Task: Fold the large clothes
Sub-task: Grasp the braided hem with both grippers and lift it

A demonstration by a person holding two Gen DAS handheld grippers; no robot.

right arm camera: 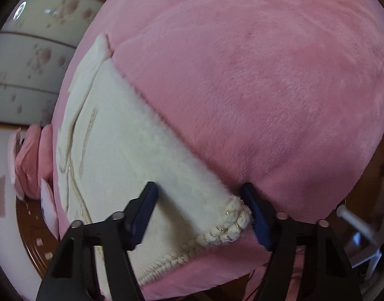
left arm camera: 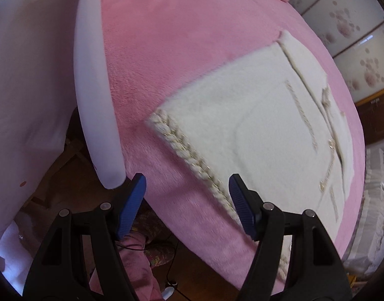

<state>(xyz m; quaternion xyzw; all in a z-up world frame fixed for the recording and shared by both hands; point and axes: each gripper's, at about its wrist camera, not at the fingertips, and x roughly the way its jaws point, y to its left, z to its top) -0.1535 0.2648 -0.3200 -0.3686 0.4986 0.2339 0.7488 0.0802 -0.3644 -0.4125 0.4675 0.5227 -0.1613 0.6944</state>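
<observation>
A large cream-white fleece garment with a braided, gold-flecked rope trim (left arm camera: 254, 135) lies flat on a plush pink blanket-covered surface (left arm camera: 192, 50), near its front edge. The pile looks thick and soft. Thin gold stitched lines cross the body, and a folded cream panel, perhaps a collar or flap, lies at the far end.

The left gripper (left arm camera: 186, 205), black-armed with ridged blue pads, hovers with its jaws spread over the braided hem, nothing between them.

The right gripper (right arm camera: 200, 213) stands over the garment's near braided corner (right arm camera: 232, 225). Its jaws straddle that corner, one pad over the cream fleece and the other at the pink fabric just beside the trim. Whether the pads already press the cloth cannot be told.

The step in hand looks like taking hold of the hem at two points. To do it well, each gripper should probably catch only the cream fabric, not the pink cover beneath, and bite past the bulky braid so the grip does not slip.

A smooth white padded panel (left arm camera: 96, 100) stands at the surface's left side. Floral cabinet doors (left arm camera: 355, 50) show behind.
</observation>
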